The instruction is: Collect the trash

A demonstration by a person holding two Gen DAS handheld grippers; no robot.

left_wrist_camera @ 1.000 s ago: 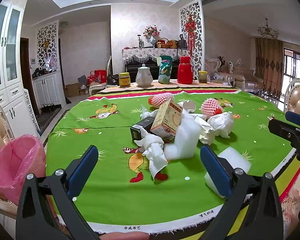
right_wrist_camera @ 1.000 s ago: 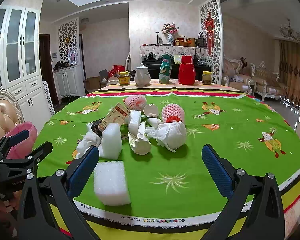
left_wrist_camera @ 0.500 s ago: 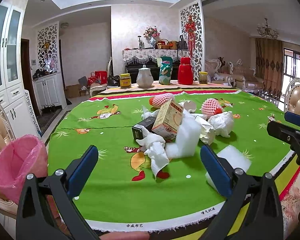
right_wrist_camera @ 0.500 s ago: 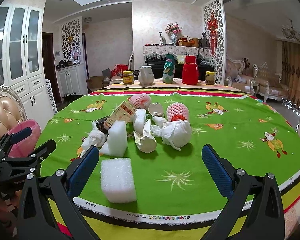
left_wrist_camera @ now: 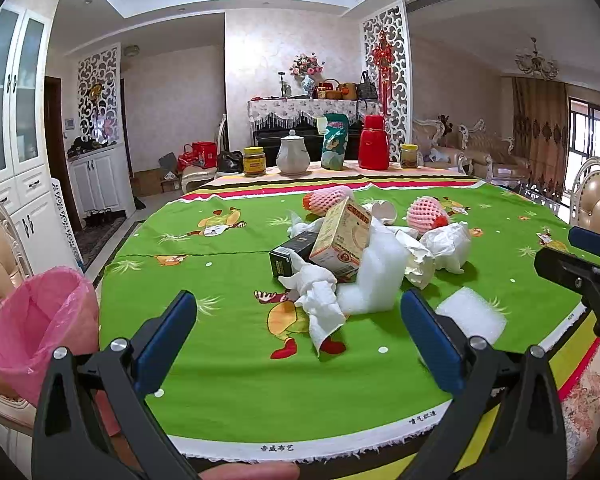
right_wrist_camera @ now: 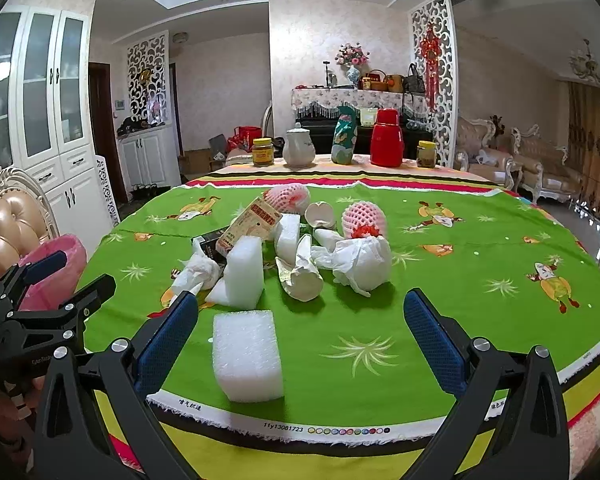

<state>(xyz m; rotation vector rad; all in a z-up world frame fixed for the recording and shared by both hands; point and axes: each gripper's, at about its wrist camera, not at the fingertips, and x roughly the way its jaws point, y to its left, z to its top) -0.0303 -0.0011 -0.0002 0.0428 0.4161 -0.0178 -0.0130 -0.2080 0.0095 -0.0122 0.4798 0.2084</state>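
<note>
Both grippers are showing black angular plastic frames, silver screws at the joints, blue textured pads [right_wrist_camera: 432, 336] on the fingers. Left gripper [left_wrist_camera: 298, 334] and right gripper [right_wrist_camera: 300, 336] are looking identical; small white lettering on one frame.

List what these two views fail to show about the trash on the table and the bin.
- Pink-lined bin: its inside bottom is hidden by its own liner in the left wrist view; the left gripper covers it in the right wrist view.
- Black box: largely covered by the yellow carton and tissue.
- Carton print: too small to read.
</note>
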